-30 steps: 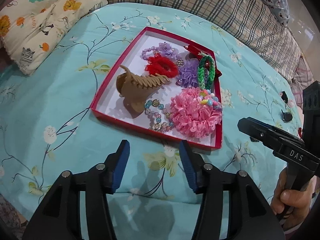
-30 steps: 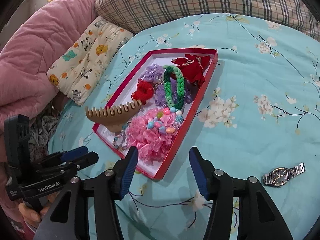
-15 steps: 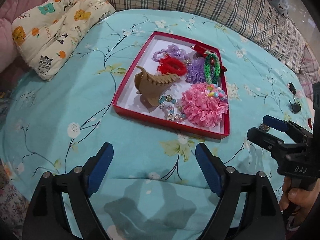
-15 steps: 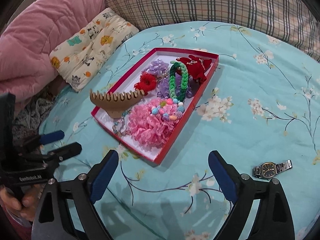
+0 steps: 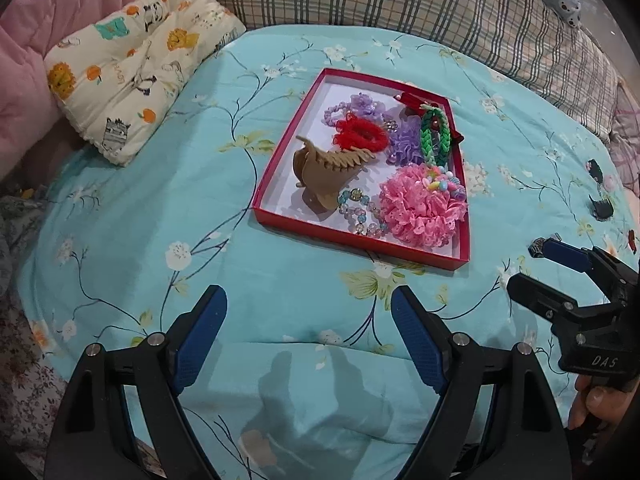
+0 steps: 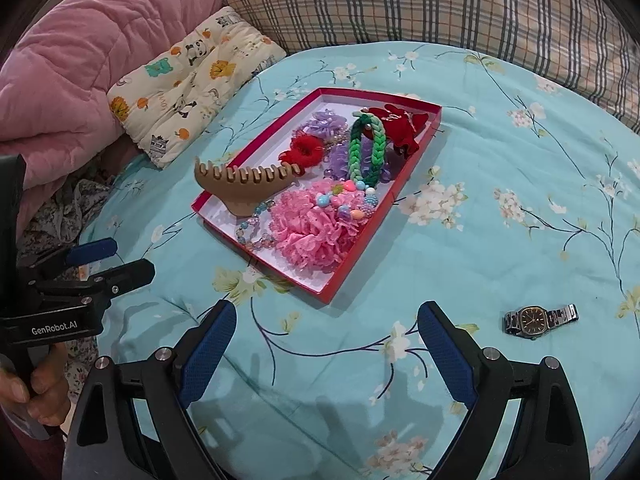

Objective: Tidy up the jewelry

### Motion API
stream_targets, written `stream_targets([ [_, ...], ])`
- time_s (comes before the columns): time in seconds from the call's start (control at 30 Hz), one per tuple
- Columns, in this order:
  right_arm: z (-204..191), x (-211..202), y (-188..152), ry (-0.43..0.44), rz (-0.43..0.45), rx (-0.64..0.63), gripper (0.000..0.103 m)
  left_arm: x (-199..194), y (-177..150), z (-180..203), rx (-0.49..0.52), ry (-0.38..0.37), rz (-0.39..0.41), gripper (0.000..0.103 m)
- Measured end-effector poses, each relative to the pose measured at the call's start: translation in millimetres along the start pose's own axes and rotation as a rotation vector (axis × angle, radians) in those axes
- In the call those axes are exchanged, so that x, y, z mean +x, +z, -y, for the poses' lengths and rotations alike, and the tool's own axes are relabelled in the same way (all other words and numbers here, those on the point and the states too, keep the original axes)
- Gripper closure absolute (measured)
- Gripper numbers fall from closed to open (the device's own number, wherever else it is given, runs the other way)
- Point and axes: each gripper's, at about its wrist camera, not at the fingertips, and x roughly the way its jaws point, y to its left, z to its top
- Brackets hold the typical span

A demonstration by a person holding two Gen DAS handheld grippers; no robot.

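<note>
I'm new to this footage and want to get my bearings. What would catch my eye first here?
The red tray in the middle of the turquoise floral bedspread, packed with hair accessories: a pink ruffled scrunchie at its near end and a tan claw clip beside it. A wristwatch lies alone on the bedspread right of the tray.

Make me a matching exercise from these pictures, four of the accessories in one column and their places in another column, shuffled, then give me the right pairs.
Things:
1. wristwatch
2. tan claw clip
3. pink ruffled scrunchie
4. dark red bow

Places:
A. far corner of the red tray
B. on the bedspread, outside the tray
C. near end of the tray, beside the bead bracelet
D. at the tray's left edge, teeth up

Pairs: 1-B, 2-D, 3-C, 4-A
</note>
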Motion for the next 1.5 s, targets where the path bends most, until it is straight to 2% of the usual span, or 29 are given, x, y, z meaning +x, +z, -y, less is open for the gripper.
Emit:
stream_targets([
  [0.57, -14, -1, 5, -0.007, -0.003, -0.033, 0.008, -7, 9, -1, 0.024, 0.054, 0.043, 0.018],
  [1.1, -8, 10, 20, -0.01, -0.007, -0.021, 0.007, 12, 16, -1, 0.026, 0.081, 0.019, 0.018],
  [1.5, -2, 16, 33, -0.011, -0.007, -0.016, 0.007, 21, 21, 1, 0.034, 0.068, 0.013, 0.018],
])
